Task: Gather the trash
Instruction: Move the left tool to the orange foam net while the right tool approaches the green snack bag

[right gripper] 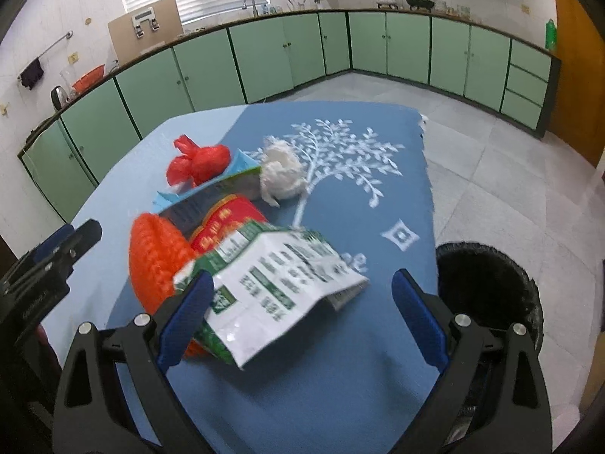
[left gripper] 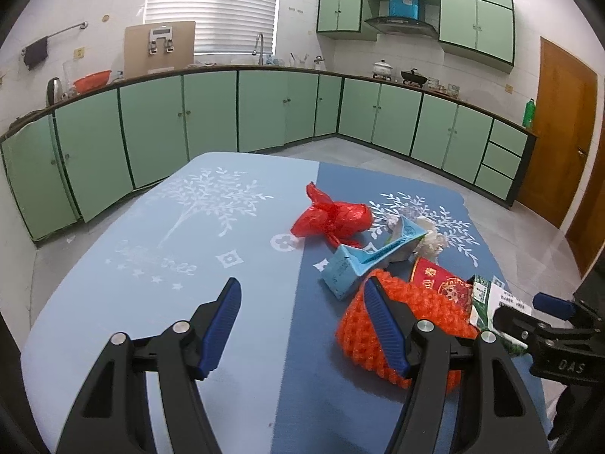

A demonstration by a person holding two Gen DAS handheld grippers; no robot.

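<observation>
A pile of trash lies on the blue tablecloth (left gripper: 151, 265): a red plastic bag (left gripper: 332, 217), a light blue carton (left gripper: 355, 261), crumpled white tissue (right gripper: 281, 174), a red packet (left gripper: 440, 282), an orange net (left gripper: 382, 325) and a green-and-white package (right gripper: 272, 287). My left gripper (left gripper: 302, 321) is open and empty, its right finger over the orange net. My right gripper (right gripper: 302, 317) is open, its jaws on either side of the green-and-white package, not closed on it. It also shows at the right edge of the left wrist view (left gripper: 548, 310).
A black-lined trash bin (right gripper: 487, 283) stands on the floor just right of the table (right gripper: 340, 397). Green kitchen cabinets (left gripper: 211, 109) run along the walls behind. A wooden door (left gripper: 563, 132) is at the right.
</observation>
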